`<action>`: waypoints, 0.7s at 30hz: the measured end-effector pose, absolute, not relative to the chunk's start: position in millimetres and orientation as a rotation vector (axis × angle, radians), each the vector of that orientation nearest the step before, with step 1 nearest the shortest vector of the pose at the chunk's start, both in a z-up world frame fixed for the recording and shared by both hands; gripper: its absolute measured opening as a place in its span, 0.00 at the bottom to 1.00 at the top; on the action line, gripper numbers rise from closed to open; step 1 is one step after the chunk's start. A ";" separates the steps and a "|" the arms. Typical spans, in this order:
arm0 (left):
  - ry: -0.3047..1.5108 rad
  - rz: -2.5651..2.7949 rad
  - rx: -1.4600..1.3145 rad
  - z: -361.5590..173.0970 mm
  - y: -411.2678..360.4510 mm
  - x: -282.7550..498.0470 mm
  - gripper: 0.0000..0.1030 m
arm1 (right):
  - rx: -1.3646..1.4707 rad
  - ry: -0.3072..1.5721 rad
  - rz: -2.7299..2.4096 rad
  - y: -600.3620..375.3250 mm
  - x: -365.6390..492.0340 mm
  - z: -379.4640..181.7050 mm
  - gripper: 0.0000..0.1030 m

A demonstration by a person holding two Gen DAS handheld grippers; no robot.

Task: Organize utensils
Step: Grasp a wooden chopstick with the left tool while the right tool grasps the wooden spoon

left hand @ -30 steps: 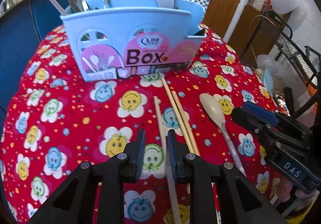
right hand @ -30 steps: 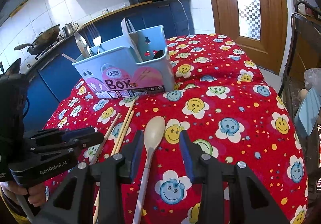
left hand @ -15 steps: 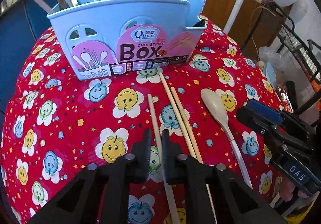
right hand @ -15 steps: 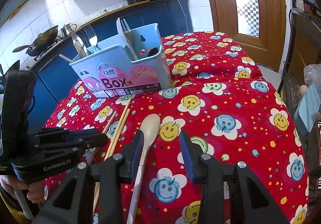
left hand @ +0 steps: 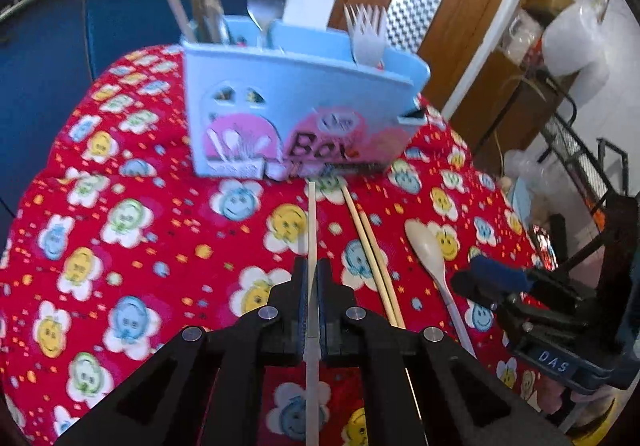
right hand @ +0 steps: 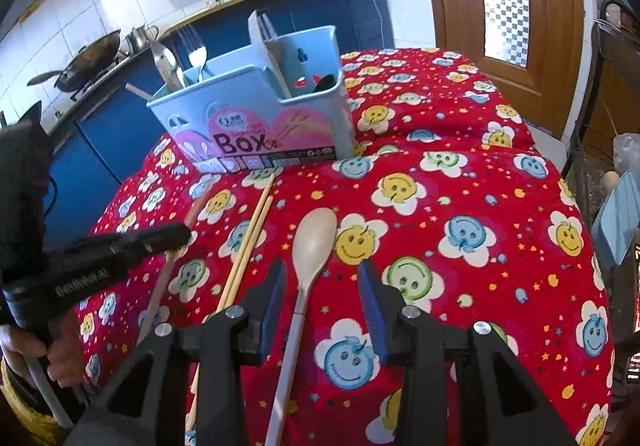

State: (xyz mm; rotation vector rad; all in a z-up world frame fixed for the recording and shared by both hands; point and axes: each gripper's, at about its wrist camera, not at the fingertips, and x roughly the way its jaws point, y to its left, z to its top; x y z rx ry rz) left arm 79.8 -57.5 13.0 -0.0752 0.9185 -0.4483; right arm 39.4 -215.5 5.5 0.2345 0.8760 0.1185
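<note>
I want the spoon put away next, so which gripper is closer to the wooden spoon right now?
Right. The right gripper is open with its fingers on either side of the wooden spoon handle. The left gripper is off to the spoon's left, shut on a single chopstick.

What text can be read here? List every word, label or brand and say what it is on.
"Box": large dark letters on the pink label of the blue utensil box.
"DAS": small plate on the right gripper, seen from the left wrist view.
"GenRobot.AI": side of the left gripper, blurred here and only just legible.
Too small or blurred: the brand logo above "Box" and the fine print strip below it.
</note>
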 end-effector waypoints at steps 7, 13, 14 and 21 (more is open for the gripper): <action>0.829 -0.435 -0.109 30.4 -34.3 77.5 0.04 | 0.169 0.959 0.150 -202.0 46.1 7.4 0.39; 0.788 -0.445 -0.133 37.3 -24.9 75.0 0.04 | 0.118 1.063 0.177 -194.2 57.5 6.1 0.39; 0.782 -0.446 -0.132 38.3 -23.5 74.6 0.04 | 0.109 1.073 0.176 -193.5 58.9 5.9 0.39; 0.757 -0.445 -0.129 44.5 -16.9 74.5 0.04 | 0.031 1.188 0.191 -182.9 72.5 -0.5 0.39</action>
